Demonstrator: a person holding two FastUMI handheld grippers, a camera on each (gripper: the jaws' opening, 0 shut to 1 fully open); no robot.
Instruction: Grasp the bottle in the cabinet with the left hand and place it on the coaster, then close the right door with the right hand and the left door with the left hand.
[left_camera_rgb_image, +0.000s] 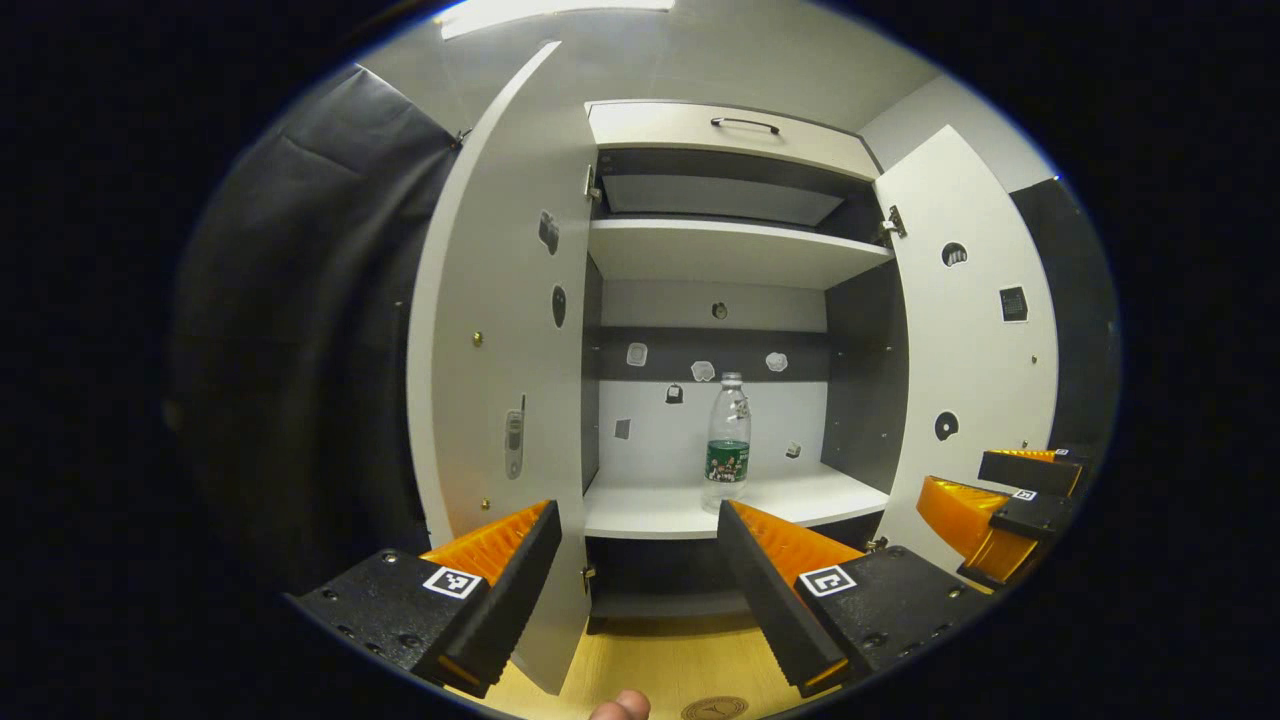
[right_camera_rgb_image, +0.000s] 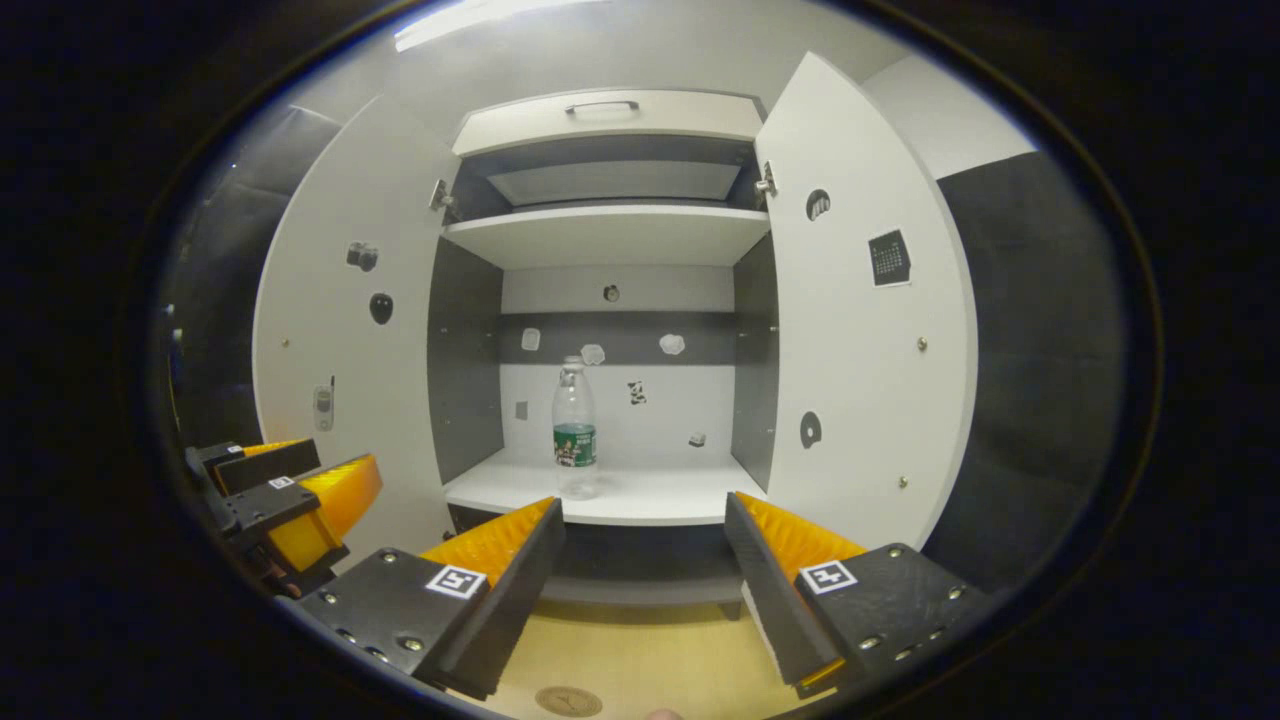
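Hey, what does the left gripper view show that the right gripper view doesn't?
Left gripper view: the right gripper, open, low in front of the right door.
Right gripper view: the left gripper, open, low in front of the left door.
Both: the cabinet with both doors open, the bottle upright on its lower shelf, and the coaster on the wooden surface in front.
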